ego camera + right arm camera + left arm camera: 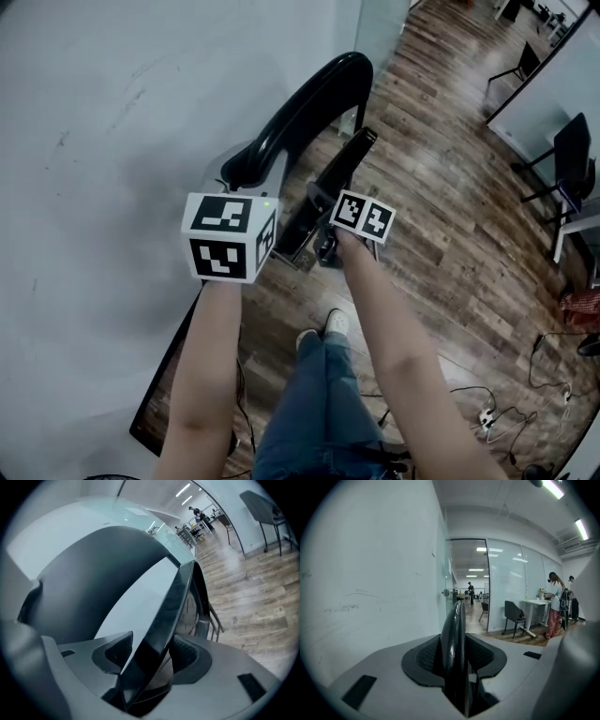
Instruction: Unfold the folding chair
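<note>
Folding chair (309, 117) on wood floor (450, 216) beside wall (94, 141)

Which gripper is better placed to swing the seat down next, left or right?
Right, probably. The seat panel sits between the right gripper jaws, though they are opening, so it must re-close. The left gripper is shut on the backrest, good for steadying only.

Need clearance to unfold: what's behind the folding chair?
A pale wall stands right behind the folding chair; wood floor lies on its other side. The person's forearms cover its legs.
</note>
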`<action>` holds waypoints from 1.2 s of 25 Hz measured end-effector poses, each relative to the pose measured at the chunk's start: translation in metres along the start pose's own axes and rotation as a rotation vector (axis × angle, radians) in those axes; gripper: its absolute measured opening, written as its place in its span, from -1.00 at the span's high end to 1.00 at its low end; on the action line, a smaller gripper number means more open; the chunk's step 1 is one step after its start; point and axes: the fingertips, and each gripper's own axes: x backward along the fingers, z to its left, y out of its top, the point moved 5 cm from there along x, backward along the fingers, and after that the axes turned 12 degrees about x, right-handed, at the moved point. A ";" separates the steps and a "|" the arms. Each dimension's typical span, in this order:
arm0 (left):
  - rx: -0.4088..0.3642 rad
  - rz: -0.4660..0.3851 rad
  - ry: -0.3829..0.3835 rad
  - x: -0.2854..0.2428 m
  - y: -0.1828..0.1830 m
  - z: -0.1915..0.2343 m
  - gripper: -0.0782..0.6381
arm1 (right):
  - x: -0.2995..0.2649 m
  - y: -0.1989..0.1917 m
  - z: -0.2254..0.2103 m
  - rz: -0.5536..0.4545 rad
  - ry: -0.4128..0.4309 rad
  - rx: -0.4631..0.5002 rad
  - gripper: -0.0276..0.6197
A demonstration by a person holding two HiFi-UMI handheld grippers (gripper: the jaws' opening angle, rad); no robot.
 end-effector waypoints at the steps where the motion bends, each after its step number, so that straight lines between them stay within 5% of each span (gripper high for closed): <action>1: 0.000 0.001 -0.004 0.000 -0.001 -0.003 0.40 | -0.001 0.000 -0.002 0.014 -0.036 0.024 0.22; 6: 0.003 0.003 -0.015 0.000 -0.002 -0.009 0.40 | 0.004 -0.001 -0.010 0.056 -0.087 0.057 0.19; 14: 0.020 0.008 -0.024 -0.001 -0.007 -0.015 0.41 | 0.030 -0.010 -0.032 0.083 -0.051 0.024 0.19; 21: 0.071 0.016 -0.001 -0.006 -0.019 -0.004 0.40 | 0.081 -0.046 -0.093 0.092 -0.031 -0.126 0.17; 30: 0.106 0.021 0.013 -0.016 -0.044 -0.010 0.39 | 0.118 -0.092 -0.166 0.102 -0.117 -0.237 -0.09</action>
